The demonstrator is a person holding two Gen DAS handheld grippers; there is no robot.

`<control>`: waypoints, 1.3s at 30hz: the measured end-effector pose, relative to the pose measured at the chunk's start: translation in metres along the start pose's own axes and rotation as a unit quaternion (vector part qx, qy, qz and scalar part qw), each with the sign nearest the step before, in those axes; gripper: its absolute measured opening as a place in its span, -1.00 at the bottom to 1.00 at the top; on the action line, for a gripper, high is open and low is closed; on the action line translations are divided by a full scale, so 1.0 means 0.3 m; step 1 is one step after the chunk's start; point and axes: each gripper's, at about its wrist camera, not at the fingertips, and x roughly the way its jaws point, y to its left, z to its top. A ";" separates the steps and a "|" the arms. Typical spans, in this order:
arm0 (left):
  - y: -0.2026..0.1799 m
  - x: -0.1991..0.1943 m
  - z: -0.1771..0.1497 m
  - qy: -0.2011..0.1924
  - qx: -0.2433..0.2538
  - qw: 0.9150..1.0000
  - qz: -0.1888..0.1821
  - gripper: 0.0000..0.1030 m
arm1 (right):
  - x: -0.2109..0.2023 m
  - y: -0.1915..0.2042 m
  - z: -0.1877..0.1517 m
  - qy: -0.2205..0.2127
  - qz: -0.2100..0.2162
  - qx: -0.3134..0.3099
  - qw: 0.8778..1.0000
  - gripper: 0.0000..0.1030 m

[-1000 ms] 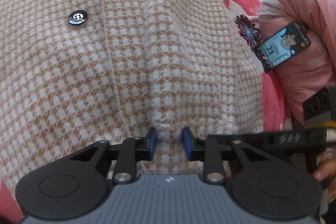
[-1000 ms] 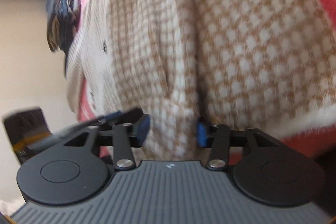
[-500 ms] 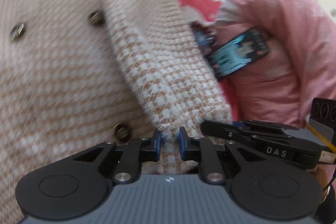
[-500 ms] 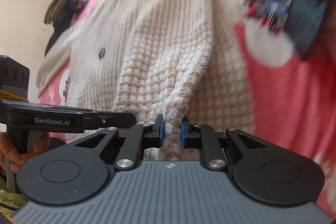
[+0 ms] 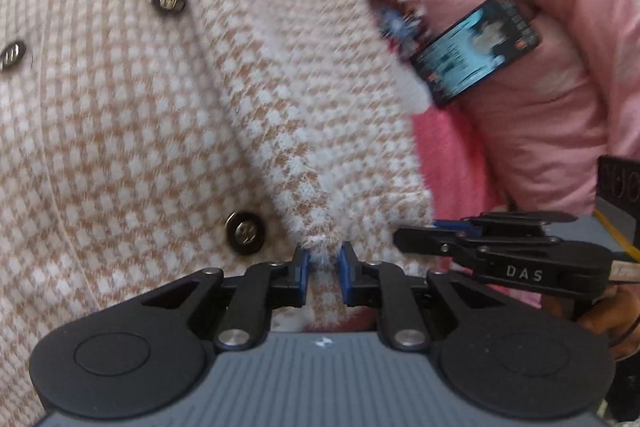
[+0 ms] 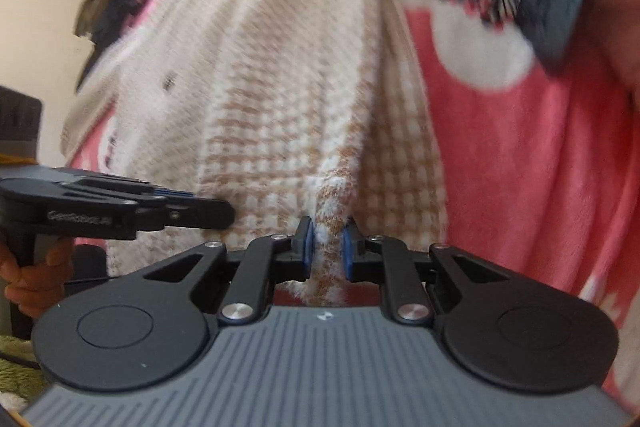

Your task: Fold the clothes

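Your left gripper (image 5: 323,261) clenched on cardigan (image 5: 160,115) hem, your right gripper (image 6: 326,247) pinching the same hem just beside it, cardigan stretching lengthwise away over the red blanket (image 6: 520,155), phone (image 5: 476,49) near its edge

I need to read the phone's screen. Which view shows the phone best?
The left wrist view: the phone lies lit, face up, against the pink jacket. The right wrist view shows only a blurred dark slab at its top right edge.

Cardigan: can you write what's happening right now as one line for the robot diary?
step: fold | left tongs: shut on cardigan | right tongs: shut on cardigan | under: red blanket | nearby: phone
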 end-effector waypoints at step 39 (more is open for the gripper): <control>0.056 -0.082 0.338 -0.121 0.046 0.988 0.082 -0.27 | -0.050 0.050 0.103 -0.156 -0.030 -0.096 0.983 -0.48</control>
